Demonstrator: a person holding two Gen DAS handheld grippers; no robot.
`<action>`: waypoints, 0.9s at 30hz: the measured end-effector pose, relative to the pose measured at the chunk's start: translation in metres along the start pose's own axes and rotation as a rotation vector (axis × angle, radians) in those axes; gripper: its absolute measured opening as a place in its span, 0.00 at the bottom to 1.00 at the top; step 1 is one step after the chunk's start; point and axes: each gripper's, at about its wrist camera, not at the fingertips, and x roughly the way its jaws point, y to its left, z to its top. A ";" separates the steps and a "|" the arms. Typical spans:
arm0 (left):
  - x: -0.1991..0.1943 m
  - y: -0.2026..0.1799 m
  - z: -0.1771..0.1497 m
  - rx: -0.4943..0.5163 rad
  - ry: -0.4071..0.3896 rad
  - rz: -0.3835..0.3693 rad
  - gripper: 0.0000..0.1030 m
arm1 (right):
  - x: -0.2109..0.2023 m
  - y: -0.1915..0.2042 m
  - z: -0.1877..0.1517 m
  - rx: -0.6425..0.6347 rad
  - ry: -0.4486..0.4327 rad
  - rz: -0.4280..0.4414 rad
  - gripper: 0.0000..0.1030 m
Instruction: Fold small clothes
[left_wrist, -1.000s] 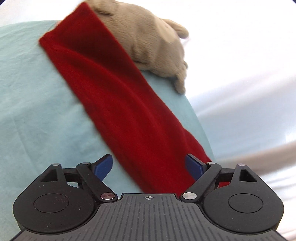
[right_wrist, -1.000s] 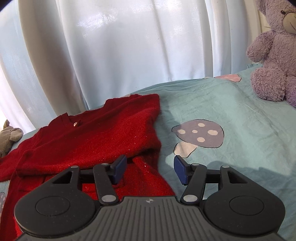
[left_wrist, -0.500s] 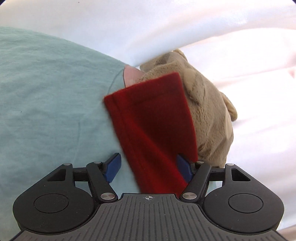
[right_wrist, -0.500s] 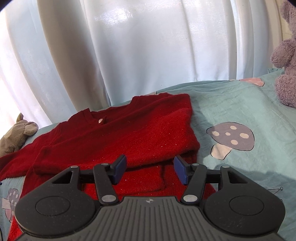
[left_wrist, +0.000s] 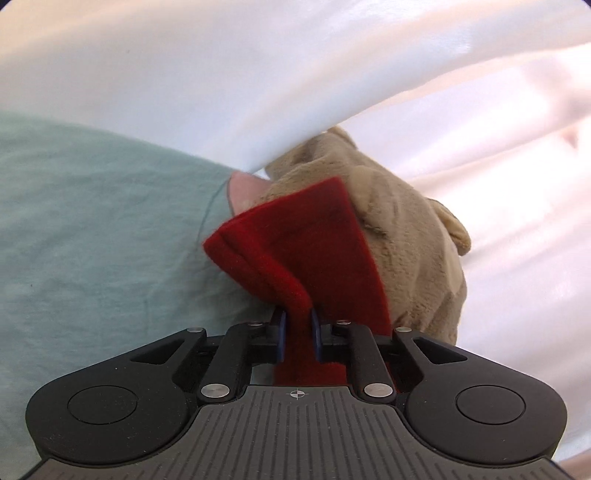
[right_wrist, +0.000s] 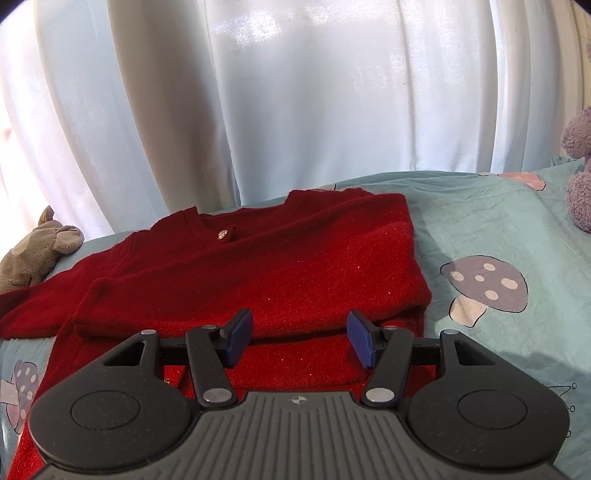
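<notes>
The left hand-held gripper (left_wrist: 298, 334) is closing, its jaws pinching the red sweater's sleeve (left_wrist: 314, 236) beside a tan plush toy (left_wrist: 413, 251). The right hand-held gripper (right_wrist: 299, 338) hovers spread over the red sweater (right_wrist: 258, 273) on the bed (right_wrist: 480, 229).

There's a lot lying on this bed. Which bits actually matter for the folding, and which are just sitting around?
Part of the job:
- red knitted sweater
- its red sleeve, pinched as the left gripper closes
- right gripper, open above the sweater

Just lying about:
- tan plush toy
- purple plush bear
- white curtain
- teal mushroom-print bedsheet
</notes>
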 end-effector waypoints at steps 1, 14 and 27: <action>-0.009 -0.014 -0.003 0.063 -0.028 -0.009 0.15 | 0.000 0.000 0.000 0.002 -0.002 0.000 0.55; -0.124 -0.214 -0.199 0.714 0.048 -0.432 0.18 | -0.015 0.000 -0.004 0.048 -0.044 0.066 0.55; -0.128 -0.146 -0.286 0.877 0.289 -0.161 0.56 | 0.022 -0.001 0.016 0.223 0.100 0.378 0.55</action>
